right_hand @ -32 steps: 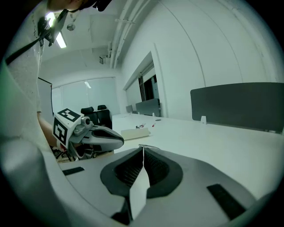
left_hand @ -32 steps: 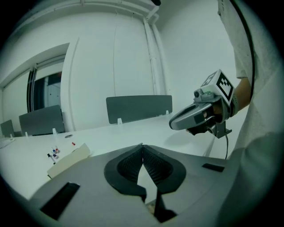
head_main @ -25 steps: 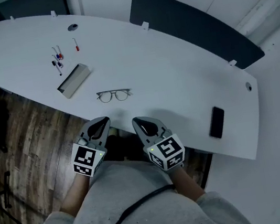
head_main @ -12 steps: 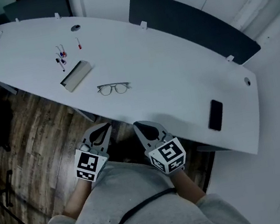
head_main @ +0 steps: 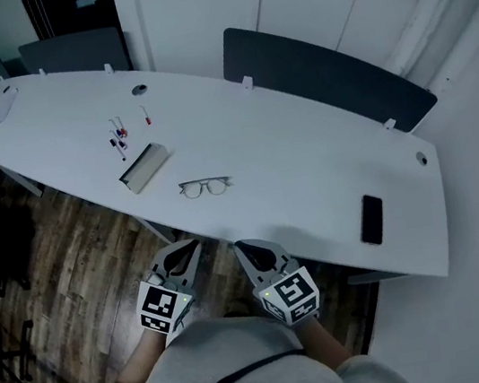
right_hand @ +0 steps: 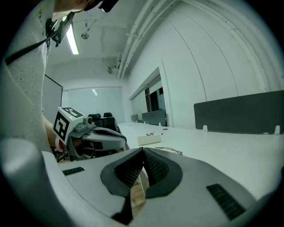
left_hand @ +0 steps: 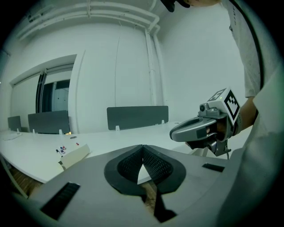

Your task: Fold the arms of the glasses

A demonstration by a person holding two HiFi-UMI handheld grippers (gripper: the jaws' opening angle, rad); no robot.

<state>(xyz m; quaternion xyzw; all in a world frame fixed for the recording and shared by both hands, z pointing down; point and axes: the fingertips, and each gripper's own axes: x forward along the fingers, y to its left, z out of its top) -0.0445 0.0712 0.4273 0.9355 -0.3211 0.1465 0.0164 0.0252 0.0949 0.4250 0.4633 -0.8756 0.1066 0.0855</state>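
The glasses lie on the white table just right of the box. Thin wire, so I'd say light, fragile and quick to skid: steady the bridge, pinch an arm beside its hinge. Left gripper and right gripper hang nearer than the box, off the table's edge, jaws closed, both empty. The right gripper view catches the frame low; the left gripper view shows the box, not the glasses.

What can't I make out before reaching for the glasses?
- Glasses arms, open or folded: too small in head view, thin and distant in right gripper view.
- Small items beyond the beige box: too small in head view.
- Glasses in left gripper view: hidden behind the left gripper's body.
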